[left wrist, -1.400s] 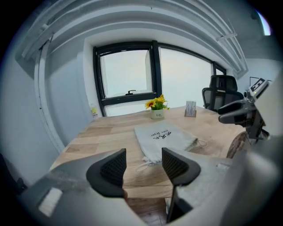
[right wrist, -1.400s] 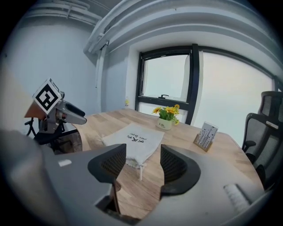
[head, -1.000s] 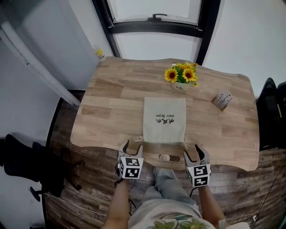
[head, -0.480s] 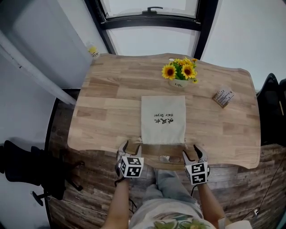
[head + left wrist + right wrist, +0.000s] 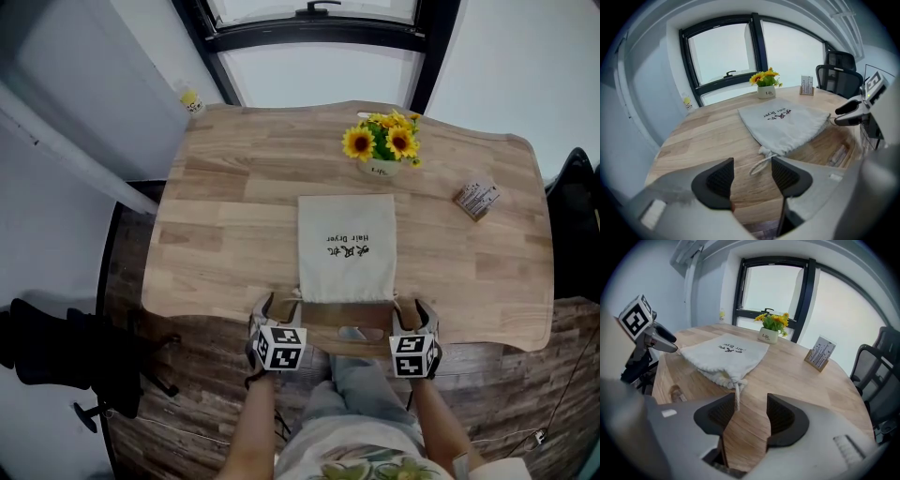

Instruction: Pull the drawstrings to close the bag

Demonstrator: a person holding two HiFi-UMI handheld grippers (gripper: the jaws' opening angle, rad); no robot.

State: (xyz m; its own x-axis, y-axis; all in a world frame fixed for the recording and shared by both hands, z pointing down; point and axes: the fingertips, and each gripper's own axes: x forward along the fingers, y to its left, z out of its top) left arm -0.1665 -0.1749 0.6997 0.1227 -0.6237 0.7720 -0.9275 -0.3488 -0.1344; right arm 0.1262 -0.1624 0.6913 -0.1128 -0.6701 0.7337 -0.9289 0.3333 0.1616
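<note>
A cream drawstring bag (image 5: 346,247) with dark print lies flat on the wooden table (image 5: 225,225), its gathered mouth toward me. My left gripper (image 5: 278,305) stands open at the bag's near left corner. In the left gripper view the left drawstring (image 5: 761,164) runs from the bag (image 5: 783,122) toward the gap of the gripper (image 5: 752,176). My right gripper (image 5: 412,311) is at the near right corner with its jaws closing. The right drawstring (image 5: 737,394) hangs from the bag (image 5: 724,355) into the gripper (image 5: 750,416), along the left pad, not pinched.
A pot of sunflowers (image 5: 382,150) stands behind the bag, and a small card stand (image 5: 476,200) sits at the far right. A yellow bottle (image 5: 191,99) is by the window. The wavy front table edge (image 5: 347,349) is just under both grippers. A black chair (image 5: 47,347) stands at the left.
Both grippers have edged forward to the bag's near corners, the right one turning slightly inward. The bag has stayed in place on the table.
</note>
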